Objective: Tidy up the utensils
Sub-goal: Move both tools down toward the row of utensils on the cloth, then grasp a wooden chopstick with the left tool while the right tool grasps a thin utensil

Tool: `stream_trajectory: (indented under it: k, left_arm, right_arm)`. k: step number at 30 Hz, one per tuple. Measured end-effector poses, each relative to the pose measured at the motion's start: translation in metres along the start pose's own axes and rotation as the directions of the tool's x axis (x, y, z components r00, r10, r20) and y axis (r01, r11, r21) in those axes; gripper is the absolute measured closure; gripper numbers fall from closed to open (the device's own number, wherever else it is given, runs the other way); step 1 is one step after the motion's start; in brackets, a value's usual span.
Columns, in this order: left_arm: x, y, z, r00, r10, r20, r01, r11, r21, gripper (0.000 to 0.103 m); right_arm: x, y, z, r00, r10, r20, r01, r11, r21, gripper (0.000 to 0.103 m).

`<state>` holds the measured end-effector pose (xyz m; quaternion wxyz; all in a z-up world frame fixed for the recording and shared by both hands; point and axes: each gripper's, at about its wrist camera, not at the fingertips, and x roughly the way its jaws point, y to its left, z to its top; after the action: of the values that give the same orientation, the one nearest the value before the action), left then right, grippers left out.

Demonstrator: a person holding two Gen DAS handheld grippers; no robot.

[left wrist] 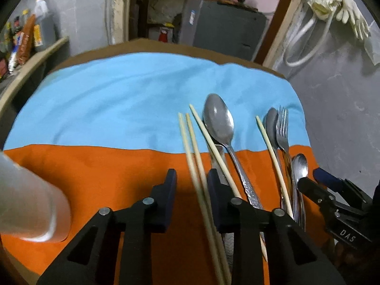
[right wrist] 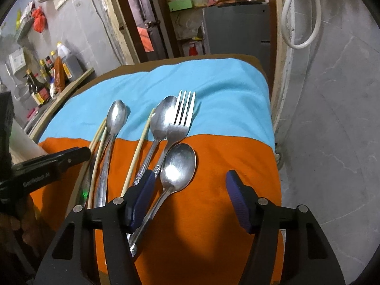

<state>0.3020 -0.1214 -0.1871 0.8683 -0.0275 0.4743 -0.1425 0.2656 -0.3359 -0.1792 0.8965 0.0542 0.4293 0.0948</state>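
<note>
Utensils lie on a blue and orange cloth (left wrist: 106,109). My left gripper (left wrist: 192,186) is low over the orange part. A pair of pale chopsticks (left wrist: 192,142) runs between its fingers, close to the right finger (left wrist: 215,190), with a gap on the left; the jaws are open. A third chopstick (left wrist: 213,147) and a large spoon (left wrist: 218,118) lie just right. My right gripper (right wrist: 190,190) is open around a spoon (right wrist: 178,166), whose handle runs by the left finger (right wrist: 142,194). Behind it lie a fork (right wrist: 182,118), another spoon (right wrist: 163,116) and a single chopstick (right wrist: 140,147).
A translucent white cup (left wrist: 30,201) stands on the cloth left of my left gripper. A shelf of bottles (right wrist: 47,76) runs along the left wall. The cloth's right edge (right wrist: 273,123) drops off to a grey floor (right wrist: 332,118). A grey cabinet (left wrist: 223,26) stands behind the table.
</note>
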Motion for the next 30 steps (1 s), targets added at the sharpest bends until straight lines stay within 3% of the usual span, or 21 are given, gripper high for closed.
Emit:
stream_trajectory:
  k: [4,11,15,20,25,30]
  left_arm:
    - [-0.001,-0.001,0.001,0.999,-0.031,-0.015,0.031,1.0,-0.001,0.096]
    - [-0.01,0.016,-0.005,0.993,-0.114,-0.001,0.113,0.983,-0.145,0.098]
    - [-0.015,0.021,-0.004,0.992,-0.125,0.014,0.126,0.974,-0.187,0.098]
    - [-0.02,0.019,-0.004,0.993,-0.117,0.016,0.118,0.976,-0.181,0.098]
    - [-0.013,0.016,-0.004,0.996,-0.086,-0.014,0.083,0.987,-0.135,0.098]
    - [-0.003,0.02,0.004,0.993,-0.112,-0.047,0.104,0.983,-0.151,0.098]
  right_arm:
    - [0.002,0.002,0.001,1.0,0.001,-0.005,-0.001,1.0,-0.015,0.044]
    - [0.002,0.001,0.002,0.999,0.04,-0.003,-0.04,0.999,-0.005,0.045]
    - [0.003,0.002,0.002,0.999,0.049,-0.004,-0.049,0.999,-0.006,0.046]
    - [0.004,0.004,0.003,0.998,0.058,-0.004,-0.058,0.998,-0.012,0.048]
    - [0.006,0.005,0.004,0.998,0.067,-0.008,-0.067,0.998,-0.012,0.056]
    - [0.009,0.004,0.006,0.996,0.086,-0.014,-0.086,0.996,-0.008,0.057]
